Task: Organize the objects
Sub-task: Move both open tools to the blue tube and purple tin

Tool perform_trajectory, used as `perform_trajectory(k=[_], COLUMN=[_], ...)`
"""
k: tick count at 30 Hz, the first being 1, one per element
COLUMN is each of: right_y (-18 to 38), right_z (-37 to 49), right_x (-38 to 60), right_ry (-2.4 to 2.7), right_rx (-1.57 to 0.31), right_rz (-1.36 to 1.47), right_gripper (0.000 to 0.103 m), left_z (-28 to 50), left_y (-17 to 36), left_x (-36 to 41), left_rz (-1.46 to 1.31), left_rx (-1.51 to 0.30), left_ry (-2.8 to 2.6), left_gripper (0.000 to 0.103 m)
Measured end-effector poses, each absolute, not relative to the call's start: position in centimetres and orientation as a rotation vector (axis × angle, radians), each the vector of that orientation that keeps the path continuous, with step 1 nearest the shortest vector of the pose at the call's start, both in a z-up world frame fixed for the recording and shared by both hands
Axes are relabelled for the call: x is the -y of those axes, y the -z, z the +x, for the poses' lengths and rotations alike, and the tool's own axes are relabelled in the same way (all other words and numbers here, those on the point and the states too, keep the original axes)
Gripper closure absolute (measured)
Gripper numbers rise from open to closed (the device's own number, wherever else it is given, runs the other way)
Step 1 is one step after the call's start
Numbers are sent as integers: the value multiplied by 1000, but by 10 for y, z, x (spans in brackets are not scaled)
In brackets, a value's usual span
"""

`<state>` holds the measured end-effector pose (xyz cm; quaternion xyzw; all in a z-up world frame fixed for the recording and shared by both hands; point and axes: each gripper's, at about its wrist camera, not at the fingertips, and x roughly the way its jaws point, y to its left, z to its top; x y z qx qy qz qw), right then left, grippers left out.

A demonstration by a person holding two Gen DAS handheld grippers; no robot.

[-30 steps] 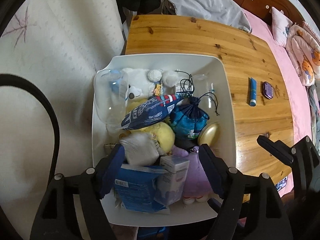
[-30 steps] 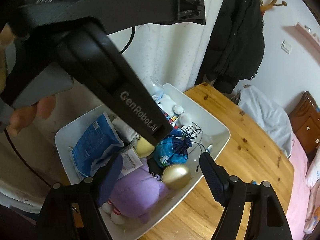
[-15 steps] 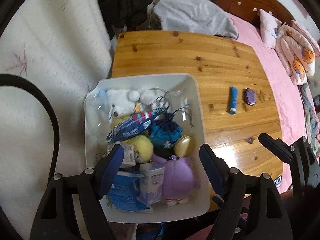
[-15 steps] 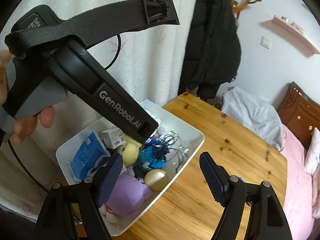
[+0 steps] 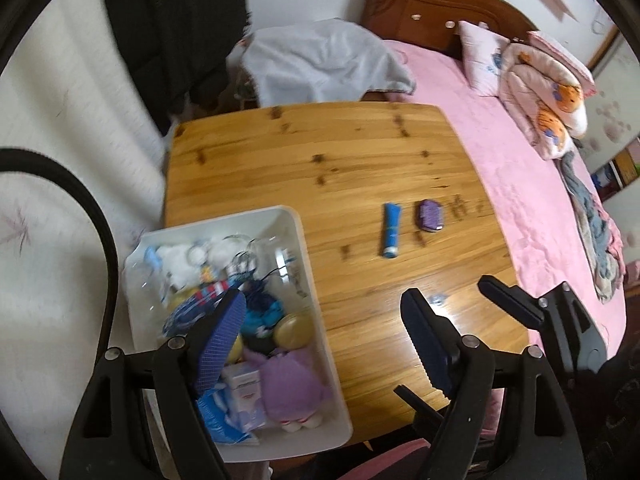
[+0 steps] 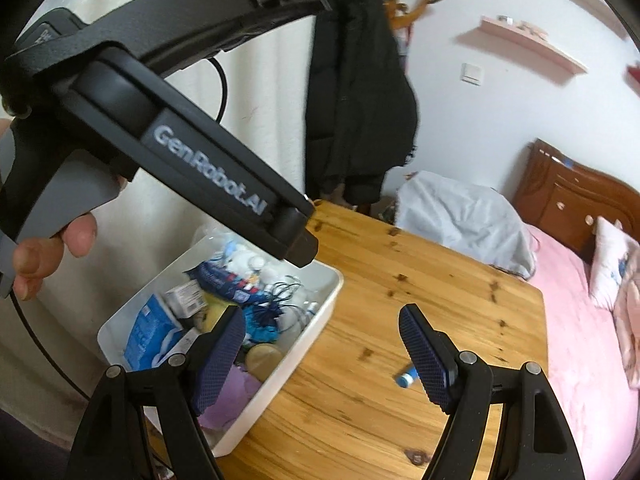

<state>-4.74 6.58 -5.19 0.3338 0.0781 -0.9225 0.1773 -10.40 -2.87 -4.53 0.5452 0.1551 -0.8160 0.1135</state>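
Blue tube (image 6: pixel 405 379) half hidden behind right fingers (image 6: pixel 426 362); bin (image 5: pixel 304 264) contents blurred.

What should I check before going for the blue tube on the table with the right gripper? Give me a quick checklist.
1. Right gripper open and holding nothing: ok, jaws wide apart.
2. Left gripper open and holding nothing: ok.
3. Blue tube free to grasp: ok, it lies flat on the wooden table, apart from the purple case beside it.
4. Path over the table to the tube: ok, nothing stands between.
5. Room in the white bin: not ok, it is already heaped with toys and packets.
6. Tube cap shut: cannot tell, too blurred.
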Motion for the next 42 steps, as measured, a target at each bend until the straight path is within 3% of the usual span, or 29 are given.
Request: perform_trajectory(k=[12,20,34,42], right_y=[59,76,159,203], right_z=[-54,-69,-99,-109], right_x=[-144,-209,-269,-271], right_ry=[2788,2953,2977,2916], right_rx=[-105,79,330,357], right_rz=[1042,1165,1405,1498], right_gripper=[23,23,23,23], left_z=[-171,-221,-281,-292], left_y=[31,44,127,190], left_x=[-20,-48,-67,-59], left_rz=[1625,1682,1832,1954], left_rx=[-382,-364,-306,-351], left_ry=[2528,2569,2454,2319], left_gripper=[20,20,20,20])
